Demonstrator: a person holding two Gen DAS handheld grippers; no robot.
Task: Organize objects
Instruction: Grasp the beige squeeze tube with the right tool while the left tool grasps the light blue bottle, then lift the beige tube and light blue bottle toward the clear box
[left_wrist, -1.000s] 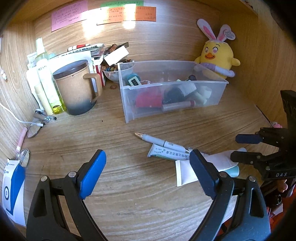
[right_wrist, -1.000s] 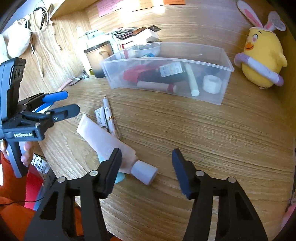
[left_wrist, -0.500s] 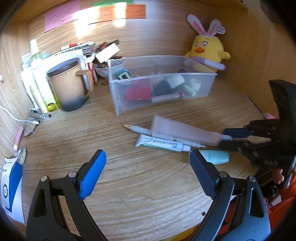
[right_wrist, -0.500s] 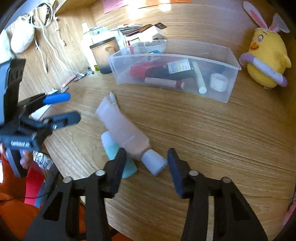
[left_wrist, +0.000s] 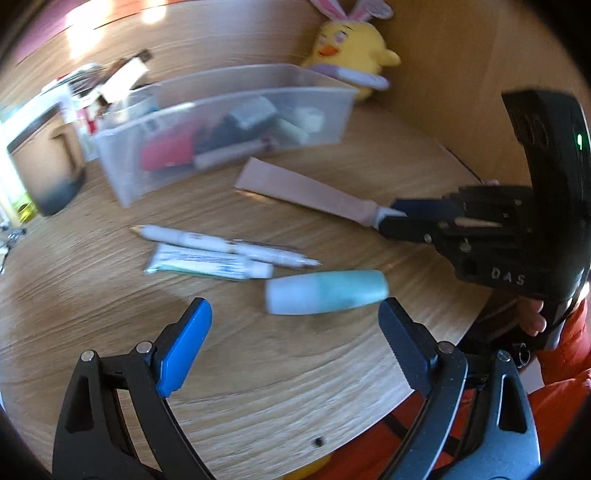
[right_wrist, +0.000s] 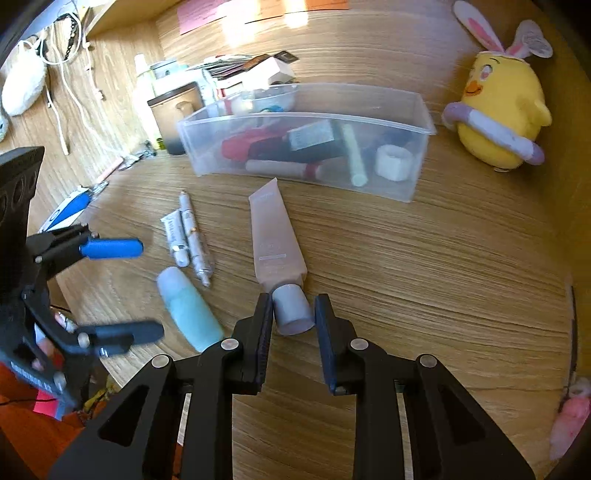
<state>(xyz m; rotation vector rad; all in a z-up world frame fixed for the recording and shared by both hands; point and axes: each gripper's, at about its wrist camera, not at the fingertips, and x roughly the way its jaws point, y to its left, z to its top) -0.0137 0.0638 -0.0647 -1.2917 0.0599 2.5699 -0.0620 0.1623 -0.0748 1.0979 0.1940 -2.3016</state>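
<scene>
The right claw (right_wrist: 291, 314) has just been closing on the grey cap of the pink tube (right_wrist: 275, 236), which lies on the bench (right_wrist: 424, 277) just near of the clear bin (right_wrist: 417, 122). The tube looks light and soft-bodied; its stiff cap is the surer hold. The left claw (left_wrist: 295, 339) gapes wide, empty, over the teal bottle (left_wrist: 327, 291), likely smooth and prone to roll.

Readable text: one marking only.
"DAS" in raised letters on black body of right gripper (left_wrist: 395, 218), left wrist view. Print on small white tube (left_wrist: 207, 262), pen (left_wrist: 221, 245), sticky notes (right_wrist: 207, 11): illegible.
</scene>
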